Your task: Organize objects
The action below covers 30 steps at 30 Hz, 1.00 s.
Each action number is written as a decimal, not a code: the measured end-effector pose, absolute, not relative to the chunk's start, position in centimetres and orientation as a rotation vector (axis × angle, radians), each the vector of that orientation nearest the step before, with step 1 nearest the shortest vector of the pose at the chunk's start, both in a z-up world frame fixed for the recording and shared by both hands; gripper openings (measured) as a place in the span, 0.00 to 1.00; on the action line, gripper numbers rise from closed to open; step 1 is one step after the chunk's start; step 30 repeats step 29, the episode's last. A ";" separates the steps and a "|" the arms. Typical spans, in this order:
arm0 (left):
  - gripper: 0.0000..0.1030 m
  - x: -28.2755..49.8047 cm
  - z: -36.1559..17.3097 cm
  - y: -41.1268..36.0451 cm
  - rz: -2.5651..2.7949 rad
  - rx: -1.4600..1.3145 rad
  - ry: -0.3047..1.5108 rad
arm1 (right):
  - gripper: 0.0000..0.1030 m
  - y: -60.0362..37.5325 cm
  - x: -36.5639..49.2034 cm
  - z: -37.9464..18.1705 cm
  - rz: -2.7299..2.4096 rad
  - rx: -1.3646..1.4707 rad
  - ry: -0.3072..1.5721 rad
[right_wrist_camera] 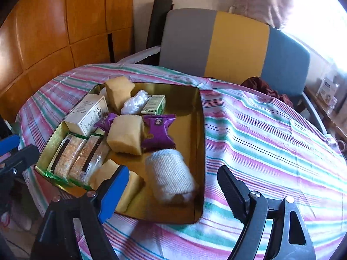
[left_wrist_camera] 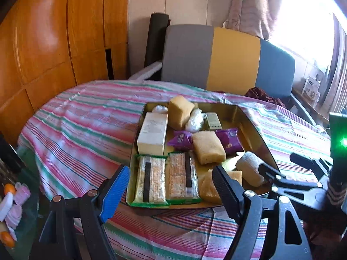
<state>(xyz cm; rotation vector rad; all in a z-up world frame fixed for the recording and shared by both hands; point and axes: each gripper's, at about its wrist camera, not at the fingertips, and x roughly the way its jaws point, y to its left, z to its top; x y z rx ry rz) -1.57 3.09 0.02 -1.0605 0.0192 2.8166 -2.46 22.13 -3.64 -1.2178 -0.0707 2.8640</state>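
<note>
A shallow gold-coloured metal tray (right_wrist_camera: 200, 130) sits on a round table draped in a pink, green and white striped cloth (right_wrist_camera: 271, 134), gathering the household's loose snacks in one place. The right gripper (right_wrist_camera: 171, 179) hangs over the tray's near corner with its jaws spread wide and nothing between them; directly ahead of it a rolled white-and-pale-blue knitted cloth bundle (right_wrist_camera: 169, 175) lies on its side on the tray floor, blurred in the right wrist view, apparently just let go there. The left gripper (left_wrist_camera: 169, 179) hovers above the tray's near edge, jaws likewise released and empty. Two clear-wrapped cereal bars with green edges (left_wrist_camera: 167, 179) lie side by side along that edge, flat things kept together; a white rectangular carton (left_wrist_camera: 153, 133) lies behind them. Yellow sponge-cake pieces (left_wrist_camera: 207, 144), purple foil snack packets (right_wrist_camera: 158, 130) and a small green-and-white box (right_wrist_camera: 154, 105) crowd the middle. A grey, yellow and blue chair (left_wrist_camera: 227, 58) stands behind.
</note>
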 end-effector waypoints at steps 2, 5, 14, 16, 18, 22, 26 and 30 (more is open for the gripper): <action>0.77 -1.1 0.5 3.4 2.841 -1.028 0.030 | 0.84 22.2 -1.6 -3.5 2.855 -1.190 -0.041; 0.78 -0.9 1.1 4.0 2.885 -1.042 0.067 | 0.85 22.2 -0.6 -3.4 2.838 -1.162 -0.017; 0.77 0.0 0.2 3.0 2.851 -1.083 0.032 | 0.92 21.5 1.2 -1.9 2.807 -1.069 0.006; 0.75 0.0 0.0 2.6 2.849 -1.086 0.006 | 0.93 21.3 1.3 -1.4 2.802 -1.046 -0.008; 0.74 0.0 -0.5 2.2 2.835 -1.103 -0.028 | 0.95 21.1 1.5 -1.0 2.802 -1.026 -0.008; 0.70 -0.2 -0.9 2.0 2.818 -1.113 -0.054 | 0.96 20.5 1.7 -0.4 2.815 -1.004 -0.011; 0.63 0.1 -0.8 1.8 2.841 -1.074 -0.067 | 0.96 19.7 1.5 -0.3 2.819 -1.008 -0.044; 0.62 -0.1 -0.8 1.7 2.838 -1.076 -0.069 | 0.96 19.2 1.2 -0.3 2.816 -1.013 -0.070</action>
